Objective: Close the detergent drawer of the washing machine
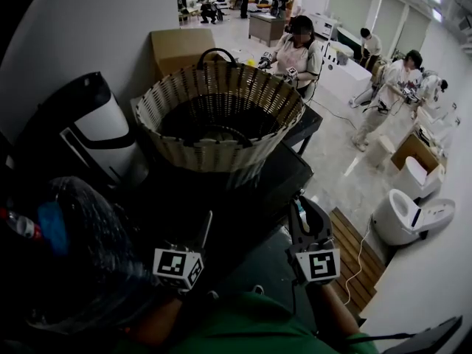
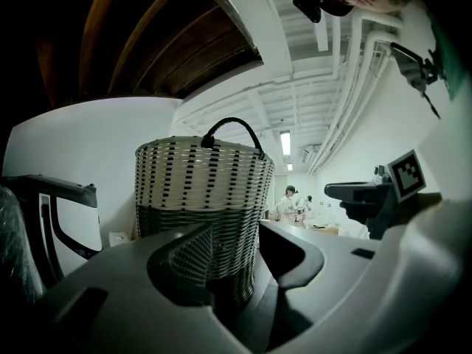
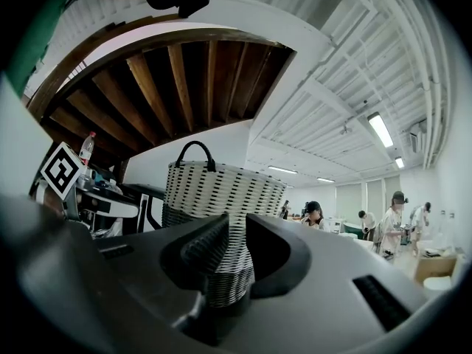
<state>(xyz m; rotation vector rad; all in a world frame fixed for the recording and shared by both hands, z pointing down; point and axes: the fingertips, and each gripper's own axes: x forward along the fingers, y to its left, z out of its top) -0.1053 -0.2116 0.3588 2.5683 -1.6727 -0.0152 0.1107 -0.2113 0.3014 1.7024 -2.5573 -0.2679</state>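
Woven basket (image 1: pixel 221 152) ahead; left hand-held gripper (image 2: pixel 234 233) released, right hand-held gripper (image 3: pixel 236 226) slightly parted, both empty.

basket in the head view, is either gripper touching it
No, the left gripper and the right gripper both hang short of the basket, with a clear gap before its wall.

A woven basket (image 1: pixel 221 153) stands on a dark flat top (image 1: pixel 284 175) in the middle. A cardboard box (image 1: pixel 181 49) sits behind it, and a person (image 1: pixel 299 50) is farther back to its right. The left gripper (image 1: pixel 200 234) and right gripper (image 1: pixel 310 220) are side by side in front of the basket, apart from it. To the right, a slatted wooden platform (image 1: pixel 354 257) lies on the floor (image 1: pixel 339 161).
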